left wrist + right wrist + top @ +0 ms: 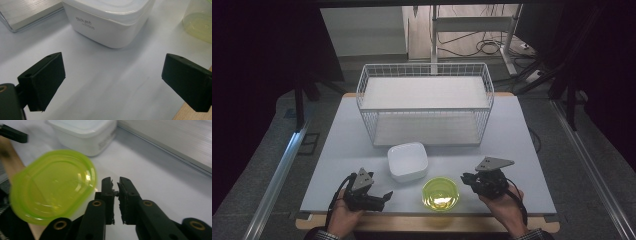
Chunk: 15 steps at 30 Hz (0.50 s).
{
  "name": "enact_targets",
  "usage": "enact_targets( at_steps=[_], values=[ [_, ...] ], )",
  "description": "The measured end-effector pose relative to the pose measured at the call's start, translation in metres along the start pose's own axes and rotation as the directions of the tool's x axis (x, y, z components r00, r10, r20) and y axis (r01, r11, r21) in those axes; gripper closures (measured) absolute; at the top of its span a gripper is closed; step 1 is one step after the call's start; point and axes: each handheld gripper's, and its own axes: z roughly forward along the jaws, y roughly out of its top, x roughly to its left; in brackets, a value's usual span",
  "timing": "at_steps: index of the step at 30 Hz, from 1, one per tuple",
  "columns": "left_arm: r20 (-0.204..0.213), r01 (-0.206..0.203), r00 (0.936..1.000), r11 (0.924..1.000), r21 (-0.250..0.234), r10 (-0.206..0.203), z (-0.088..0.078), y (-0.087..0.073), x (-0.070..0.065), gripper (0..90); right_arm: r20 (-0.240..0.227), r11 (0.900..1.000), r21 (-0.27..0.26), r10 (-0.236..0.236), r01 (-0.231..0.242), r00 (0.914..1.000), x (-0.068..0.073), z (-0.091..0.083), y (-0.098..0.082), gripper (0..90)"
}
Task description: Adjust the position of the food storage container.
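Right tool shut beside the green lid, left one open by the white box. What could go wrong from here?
1. The green lid lies near the table's front edge; a nudge from the shut right tool, which holds nothing, might push it off.
2. The white container sits right behind the lid, so a sideways sweep may knock it.
3. The left tool stands open, close to the container; moving forward could shove it toward the wire basket.

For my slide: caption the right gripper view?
Right gripper, shut on nothing, beside a green bowl, white box behind.
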Motion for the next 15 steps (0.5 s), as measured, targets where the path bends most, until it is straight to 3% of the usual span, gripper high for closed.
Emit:
enact_targets(
  at_steps=[2,4,8,11,15],
  values=[
    [0.0,0.001,1.0,1.0,0.0,-0.001,0.0,0.0,0.0,4.7,-0.01,1.0,-0.002,-0.005,0.005,0.9999,0.002,0.0,0.001,84.5],
    [-0.002,0.002,1.0,1.0,0.003,-0.002,0.0,0.0,0.0,4.7,-0.066,1.0,-0.01,-0.011,0.01,0.9978,0.011,0.003,0.007,88.7],
    [-0.003,-0.001,1.0,1.0,0.009,0.001,0.0,-0.001,0.0,4.7,-0.099,1.0,-0.015,-0.025,0.024,0.9948,0.021,0.007,0.011,89.5],
    [-0.008,-0.006,0.9999,0.9999,0.011,0.006,0.001,-0.001,0.0,4.7,-0.147,0.999,-0.003,-0.043,0.044,0.9881,0.039,0.016,0.017,89.5],
    [-0.012,-0.009,0.9999,0.9999,0.011,0.009,0.001,-0.001,0.0,4.7,-0.172,0.998,-0.003,-0.059,0.06,0.9833,0.051,0.022,0.022,89.5]
  ],
)
